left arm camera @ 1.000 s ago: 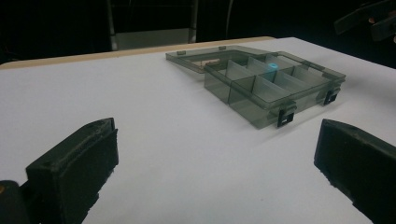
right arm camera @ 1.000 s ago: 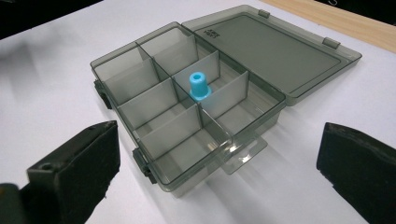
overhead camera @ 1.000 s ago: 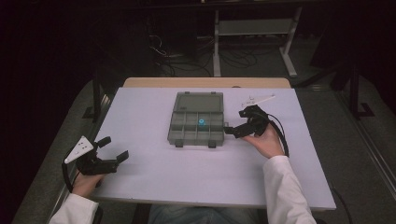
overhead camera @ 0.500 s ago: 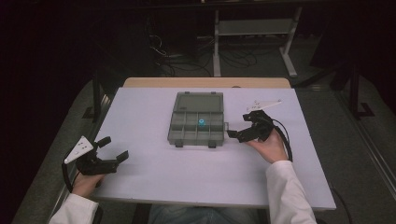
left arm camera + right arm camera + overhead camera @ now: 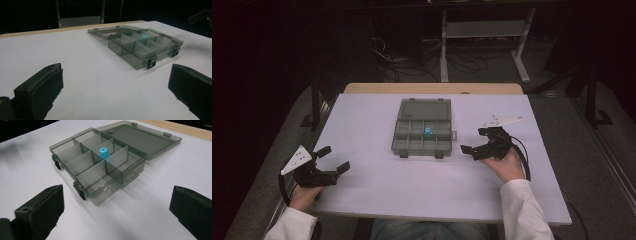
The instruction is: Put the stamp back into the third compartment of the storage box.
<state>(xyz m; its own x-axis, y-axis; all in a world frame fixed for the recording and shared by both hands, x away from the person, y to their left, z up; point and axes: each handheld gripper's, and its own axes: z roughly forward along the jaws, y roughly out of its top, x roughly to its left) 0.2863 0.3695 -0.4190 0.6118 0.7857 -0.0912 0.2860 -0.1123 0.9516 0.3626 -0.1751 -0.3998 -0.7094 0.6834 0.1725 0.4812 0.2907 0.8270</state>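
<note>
Between both open tongs, compartment box [image 5: 422, 130], blue cap [image 5: 427, 132] inside

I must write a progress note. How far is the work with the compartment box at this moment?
Done: the grey box lies open, its lid flat behind, and one blue cylinder stands in a back-row compartment. In hand: nothing; the right gripper sits beside the box, jaws apart and empty. The left gripper rests far off, open. Left: probably closing the lid.

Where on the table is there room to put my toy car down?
Plenty of bare table lies between the left gripper and the open box, and along the near edge. The tightest spot is between the box and the right gripper.
</note>
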